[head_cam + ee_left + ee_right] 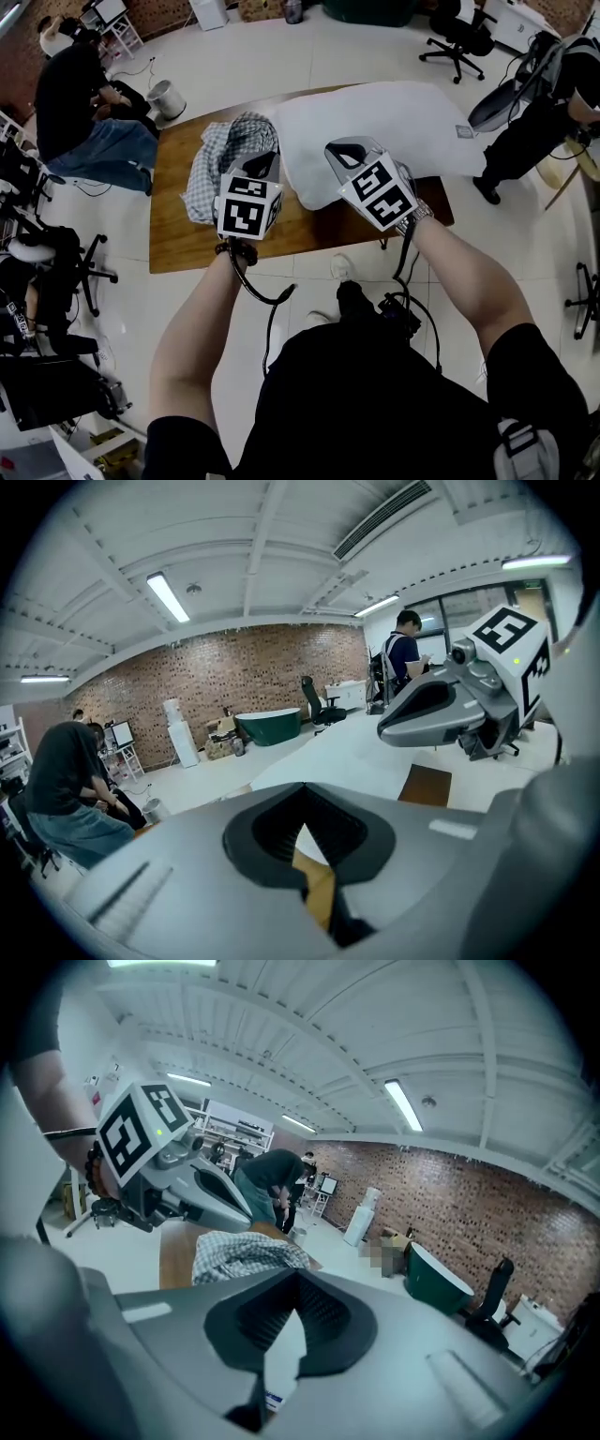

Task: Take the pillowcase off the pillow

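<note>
The checked pillowcase (225, 150) lies crumpled on the left part of the wooden table (187, 239). To its right the bare white pillow (375, 122) lies flat, free of the case. My left gripper (264, 164) hovers over the pillowcase's near edge, shut and empty. Shut as well, with nothing in it, my right gripper (345, 150) is raised over the pillow's near left corner. In the left gripper view the jaws (303, 855) are closed over the pillow (347, 757), with the right gripper (441, 710) alongside. The right gripper view shows its closed jaws (298, 1335), the pillowcase (244, 1255) and the left gripper (202, 1194).
A seated person (80, 112) and a small bin (167, 98) are just beyond the table's far left corner. Office chairs (459, 37) stand at the back and left, and another person (544, 103) is at the right. A green tub (441, 1283) stands by the brick wall.
</note>
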`<state>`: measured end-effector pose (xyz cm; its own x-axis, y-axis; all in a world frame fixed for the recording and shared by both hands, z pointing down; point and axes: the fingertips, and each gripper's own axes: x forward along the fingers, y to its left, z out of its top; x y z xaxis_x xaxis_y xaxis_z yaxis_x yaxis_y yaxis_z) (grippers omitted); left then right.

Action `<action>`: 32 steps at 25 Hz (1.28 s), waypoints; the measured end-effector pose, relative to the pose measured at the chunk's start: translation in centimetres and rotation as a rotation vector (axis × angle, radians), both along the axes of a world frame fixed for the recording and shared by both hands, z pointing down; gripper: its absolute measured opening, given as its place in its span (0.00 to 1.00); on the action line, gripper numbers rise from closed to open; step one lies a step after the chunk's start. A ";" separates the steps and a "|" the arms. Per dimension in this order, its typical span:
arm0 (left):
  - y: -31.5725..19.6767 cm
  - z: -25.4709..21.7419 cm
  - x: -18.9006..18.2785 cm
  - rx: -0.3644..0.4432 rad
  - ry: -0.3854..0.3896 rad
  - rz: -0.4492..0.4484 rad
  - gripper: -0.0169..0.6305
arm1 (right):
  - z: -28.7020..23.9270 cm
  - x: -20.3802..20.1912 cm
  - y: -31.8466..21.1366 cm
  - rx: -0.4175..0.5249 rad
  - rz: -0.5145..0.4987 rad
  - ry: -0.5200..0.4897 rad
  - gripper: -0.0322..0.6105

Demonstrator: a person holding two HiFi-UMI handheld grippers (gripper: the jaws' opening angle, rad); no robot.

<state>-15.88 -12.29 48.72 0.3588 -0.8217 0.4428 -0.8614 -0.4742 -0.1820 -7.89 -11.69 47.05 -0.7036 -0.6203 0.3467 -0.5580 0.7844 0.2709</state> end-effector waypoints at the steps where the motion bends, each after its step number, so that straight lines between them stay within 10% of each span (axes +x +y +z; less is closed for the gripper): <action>1: 0.3 -0.1 0.6 0.008 -0.001 0.012 0.03 | 0.0 0.0 0.2 -0.002 0.001 -0.003 0.05; 32: -1.4 -3.2 0.4 0.024 -0.069 0.086 0.03 | -2.8 -3.3 -2.3 -0.040 0.047 -0.019 0.05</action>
<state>-15.48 -13.67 45.51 0.3983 -0.7998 0.4491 -0.8026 -0.5409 -0.2515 -11.20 -13.99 44.27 -0.6807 -0.6386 0.3588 -0.5990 0.7673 0.2293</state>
